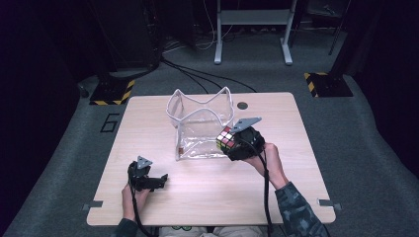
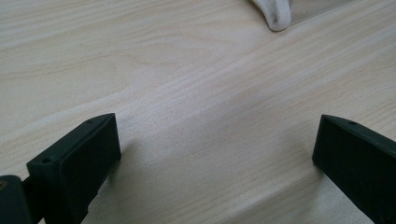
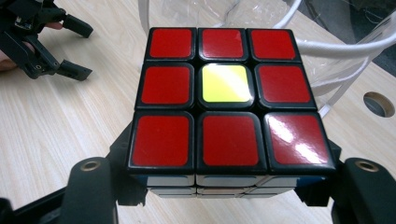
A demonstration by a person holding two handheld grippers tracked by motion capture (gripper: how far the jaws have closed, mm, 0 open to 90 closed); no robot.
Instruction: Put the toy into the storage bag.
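My right gripper (image 1: 231, 144) is shut on a Rubik's cube (image 1: 226, 138), held just above the table beside the right front edge of a clear plastic bag (image 1: 200, 123). In the right gripper view the cube (image 3: 223, 98) sits between the jaws, showing a red face with a yellow centre. The bag has a white-trimmed open mouth and stands near the table's middle. My left gripper (image 1: 160, 180) rests open on the table at the front left, nothing between its jaws. It also appears far off in the right gripper view (image 3: 77, 49). The left gripper view shows its two jaws spread wide over bare wood.
The light wooden table (image 1: 148, 207) has a round cable hole (image 1: 242, 105) behind the bag. A bag corner (image 2: 276, 16) shows at the top of the left gripper view. Beyond the table lie floor cables, a white stand frame (image 1: 252, 29) and hazard-striped bases.
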